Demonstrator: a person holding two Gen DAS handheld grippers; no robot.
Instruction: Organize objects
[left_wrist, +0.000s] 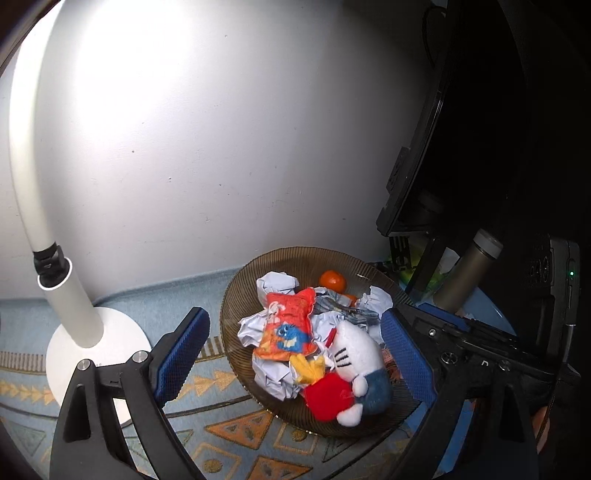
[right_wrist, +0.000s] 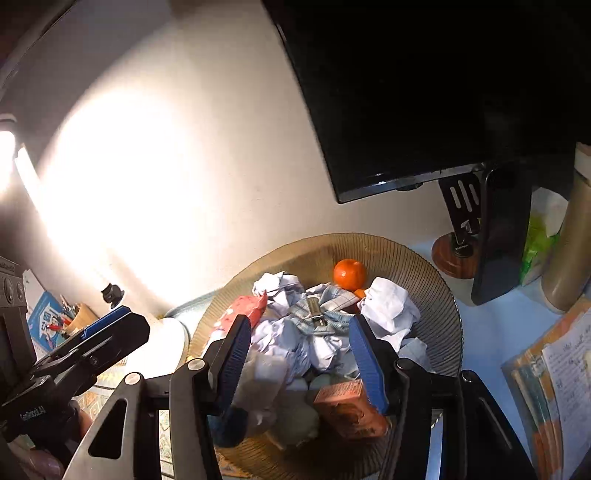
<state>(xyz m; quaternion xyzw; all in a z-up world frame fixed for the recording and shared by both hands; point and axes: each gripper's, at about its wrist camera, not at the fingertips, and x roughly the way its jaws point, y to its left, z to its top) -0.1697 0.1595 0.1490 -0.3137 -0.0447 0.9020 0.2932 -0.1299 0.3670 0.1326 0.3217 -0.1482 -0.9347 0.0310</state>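
A brown ribbed glass bowl (left_wrist: 288, 260) (right_wrist: 436, 280) holds crumpled white paper balls (left_wrist: 277, 284) (right_wrist: 389, 304), an orange (left_wrist: 332, 280) (right_wrist: 349, 274), a red and orange snack packet (left_wrist: 290, 325), a white, red and blue plush toy (left_wrist: 354, 373), a checked cloth with a metal clip (right_wrist: 321, 314) and an orange carton (right_wrist: 351, 408). My left gripper (left_wrist: 291, 354) is open, its blue pads on either side of the bowl's contents. My right gripper (right_wrist: 301, 365) is open low over the paper balls, holding nothing.
A white lamp with a round base (left_wrist: 74, 325) stands left of the bowl on a patterned blue mat (left_wrist: 229, 435). A dark monitor (right_wrist: 406, 92), a phone on a stand (right_wrist: 498, 236), a metal flask (left_wrist: 469, 273) and notebooks (right_wrist: 554, 369) are at the right. A pen cup (right_wrist: 79, 315) is at the left.
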